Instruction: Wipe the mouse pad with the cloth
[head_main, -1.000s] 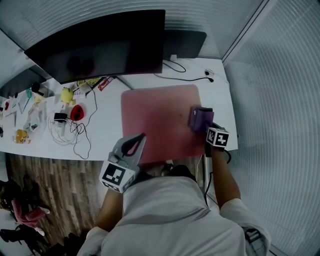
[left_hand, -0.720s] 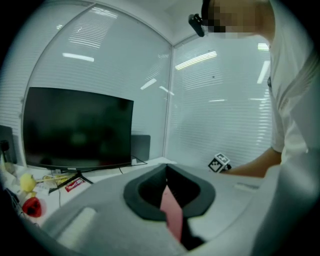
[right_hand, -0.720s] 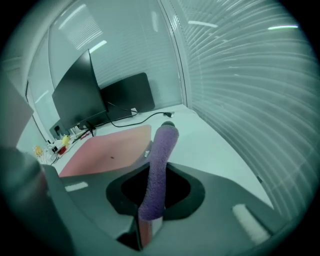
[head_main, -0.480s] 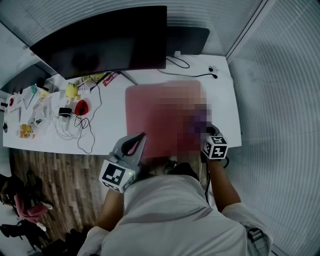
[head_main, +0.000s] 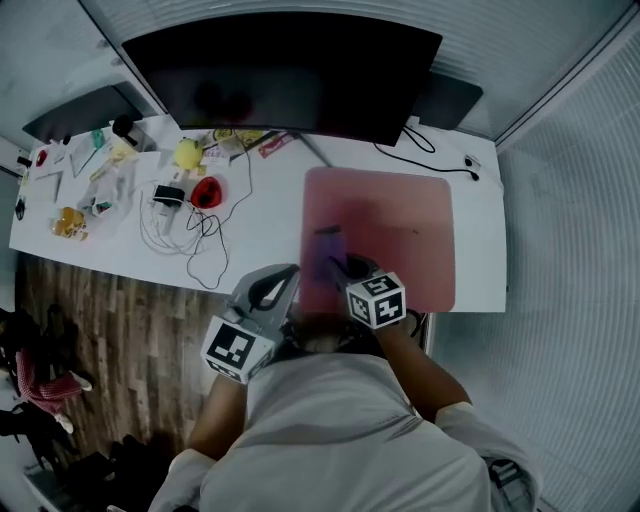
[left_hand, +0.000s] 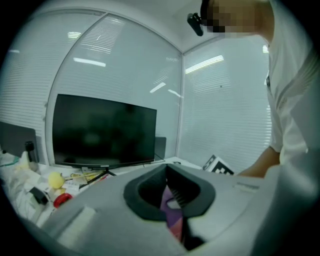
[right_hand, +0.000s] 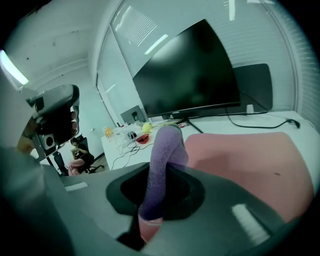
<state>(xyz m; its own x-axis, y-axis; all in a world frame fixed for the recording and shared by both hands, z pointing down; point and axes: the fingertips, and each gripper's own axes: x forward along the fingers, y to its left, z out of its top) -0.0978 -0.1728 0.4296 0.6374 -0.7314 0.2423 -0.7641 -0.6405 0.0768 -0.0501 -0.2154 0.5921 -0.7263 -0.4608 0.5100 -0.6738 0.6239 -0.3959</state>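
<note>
White surface (head_main: 260, 250) runs under a dark monitor (head_main: 290, 80), and the pink mouse pad (head_main: 400, 220) lies ahead of both sets of jaws. A tangle of cables (head_main: 190, 235) sits well off to the left of the left ones. The right gripper (right_hand: 159, 175) has its jaws clamped on the purple cloth (right_hand: 165, 147). The cloth rises out of them as a narrow roll and bends forward over the pad's left part, just ahead of the jaws. The left gripper (head_main: 283, 278) has its jaws closed tip to tip on nothing, just off the pad's near left corner; the purple in their gap is the cloth beyond.

To wipe well, I would keep the grip firm and the wrist low, so that cloth and not jaw tips rubs the pad. The roll is narrow, so strokes likely need to overlap. The idle left jaws could press the near corner to stop the pad sliding.

A second ago the right jaws and cloth were at the pad's right edge; they have since crossed to its left part. The left gripper has kept its place by the corner
</note>
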